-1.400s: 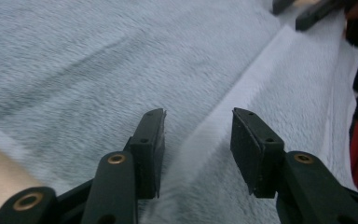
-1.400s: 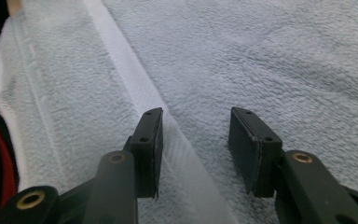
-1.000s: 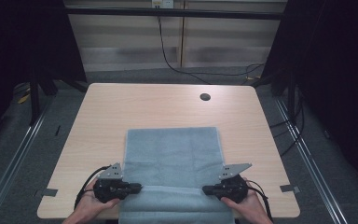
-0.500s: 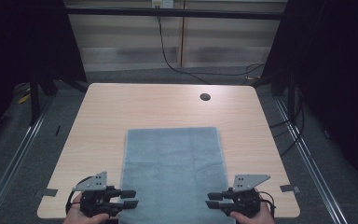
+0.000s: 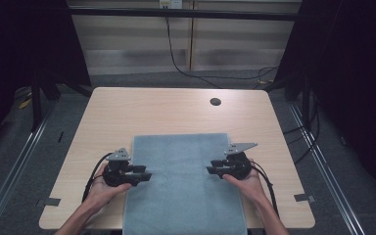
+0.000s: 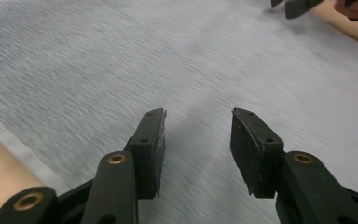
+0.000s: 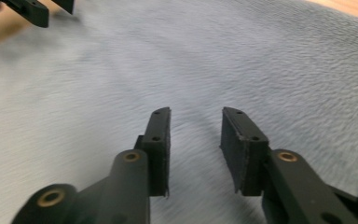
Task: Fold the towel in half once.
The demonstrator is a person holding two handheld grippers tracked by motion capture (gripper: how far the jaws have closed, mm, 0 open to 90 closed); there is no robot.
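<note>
- Left hand-held gripper [image 5: 144, 175]: lying level just above the cloth's left edge, tips aimed inward toward the other side; jaws partly apart, just been opening, nothing between them.
- In the left gripper view [image 6: 196, 140]: two black pads with a clear gap, blue-grey weave showing through, no fold pinched.
- Left hand [image 5: 108, 183] cupped around the body from beneath, forearm slanting in from the bottom edge, wrist over bare wood beside the cloth.
- Right hand-held gripper [image 5: 211, 170]: a mirror of the left, level, tips pointing inward over the cloth's right edge; jaws likewise half apart, just been opening, holding nothing.
- In the right gripper view [image 7: 196, 140]: pads apart over the cloth, fabric blurred beneath.
- Right hand [image 5: 242, 171] wrapped around the body, forearm rising from the bottom right, black cable [image 5: 269, 188] looping back along the wrist.
- Grey three-cornered plate [image 5: 241, 146] standing atop the right one.
- Cloth [image 5: 181, 181]: blue-grey, spread flat in the middle of the counter's near half, between the two hands, near end reaching the front edge.
- Counter [image 5: 152, 110]: pale wood, small dark round hole [image 5: 215, 102] near the far right.
</note>
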